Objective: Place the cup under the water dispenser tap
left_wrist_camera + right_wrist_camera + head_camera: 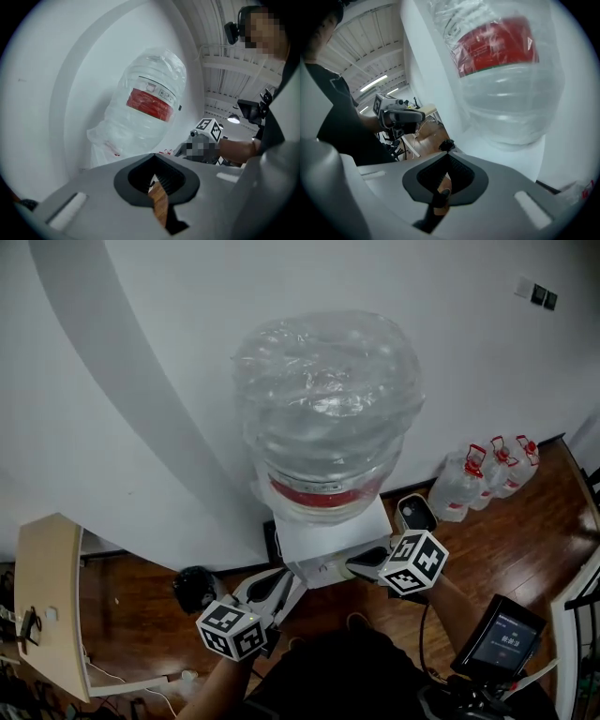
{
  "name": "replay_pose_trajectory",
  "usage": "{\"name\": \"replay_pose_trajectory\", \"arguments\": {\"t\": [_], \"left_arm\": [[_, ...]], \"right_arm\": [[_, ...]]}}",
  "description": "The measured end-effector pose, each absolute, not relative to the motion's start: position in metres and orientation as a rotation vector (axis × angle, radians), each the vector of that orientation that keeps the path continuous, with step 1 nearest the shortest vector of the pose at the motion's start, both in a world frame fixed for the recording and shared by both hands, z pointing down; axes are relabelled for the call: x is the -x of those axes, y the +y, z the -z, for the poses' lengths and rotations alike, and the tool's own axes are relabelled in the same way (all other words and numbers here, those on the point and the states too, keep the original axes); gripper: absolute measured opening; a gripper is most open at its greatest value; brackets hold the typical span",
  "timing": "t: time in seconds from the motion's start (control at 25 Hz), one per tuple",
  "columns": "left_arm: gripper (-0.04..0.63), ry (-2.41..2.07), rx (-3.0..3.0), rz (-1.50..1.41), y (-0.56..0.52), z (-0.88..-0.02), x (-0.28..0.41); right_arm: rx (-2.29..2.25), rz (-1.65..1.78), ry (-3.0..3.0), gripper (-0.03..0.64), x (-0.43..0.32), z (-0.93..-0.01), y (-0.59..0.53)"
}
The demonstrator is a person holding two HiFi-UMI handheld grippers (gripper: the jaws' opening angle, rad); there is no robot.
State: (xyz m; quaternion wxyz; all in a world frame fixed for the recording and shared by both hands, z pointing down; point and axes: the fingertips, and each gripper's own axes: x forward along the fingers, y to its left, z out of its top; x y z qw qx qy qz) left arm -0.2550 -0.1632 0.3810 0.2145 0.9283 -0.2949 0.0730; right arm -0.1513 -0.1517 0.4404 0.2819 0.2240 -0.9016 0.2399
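Observation:
No cup shows in any view, and the tap is hidden too. The water dispenser (pixel 330 542) is a white cabinet against the wall, carrying a large clear bottle (pixel 328 409) wrapped in plastic with a red band. My left gripper (pixel 286 582) is at the dispenser's front left, jaws together and empty. My right gripper (pixel 354 566) is at its front right, shut on nothing. In the left gripper view the bottle (pixel 150 108) rises above the closed jaws (pixel 154 161). In the right gripper view the bottle (pixel 506 84) looms close over the shut jaws (pixel 449 159).
Three spare water jugs (pixel 487 472) with red caps stand on the wooden floor right of the dispenser. A small light table (pixel 47 606) is at the left and a black round object (pixel 195 589) lies beside the dispenser. A device with a screen (pixel 502 638) is at bottom right.

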Motion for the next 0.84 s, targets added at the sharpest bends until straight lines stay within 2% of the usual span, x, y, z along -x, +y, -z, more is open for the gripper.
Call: {"name": "replay_pose_trajectory", "arguments": {"t": [0.84], "left_arm": [[0.017,-0.788,-2.585,-0.185,-0.155,-0.378,0.259]], "right_arm": [[-0.644,-0.652,-2.446,0.002,0.160,-0.434,-0.148]]}}
